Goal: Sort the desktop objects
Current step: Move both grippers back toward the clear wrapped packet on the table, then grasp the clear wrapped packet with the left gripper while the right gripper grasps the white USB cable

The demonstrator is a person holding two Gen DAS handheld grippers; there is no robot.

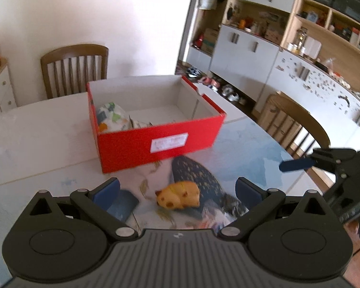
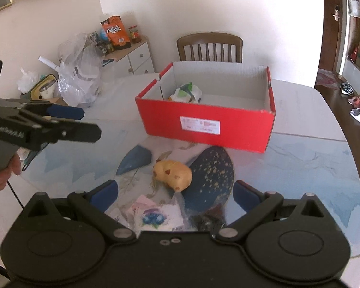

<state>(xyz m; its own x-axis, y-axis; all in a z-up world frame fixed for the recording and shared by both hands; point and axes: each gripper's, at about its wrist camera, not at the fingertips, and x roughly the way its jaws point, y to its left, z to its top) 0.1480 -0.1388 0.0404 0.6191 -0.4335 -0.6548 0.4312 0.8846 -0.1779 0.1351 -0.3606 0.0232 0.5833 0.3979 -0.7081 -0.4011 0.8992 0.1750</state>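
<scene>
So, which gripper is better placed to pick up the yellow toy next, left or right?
Probably left. Both grippers are open, but the yellow toy lies centred between the left gripper fingers, low and close. The right gripper sees it slightly further ahead and left of centre.

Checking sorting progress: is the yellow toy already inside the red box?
No, the yellow toy lies on the table in front of the red box.

A bright red box (image 2: 205, 124), white inside and marked with a white label (image 2: 200, 124), is seen on a pale counter (image 2: 307, 158) printed with light blue patches and a dark navy, gold-speckled shape. A yellow-orange toy (image 2: 172, 174) with brown spots is shown before it. A white bundle (image 2: 186, 93) patterned green and orange is held in the box. Black tongs (image 2: 175, 192) are tipped with blue pads (image 2: 105, 193).
</scene>
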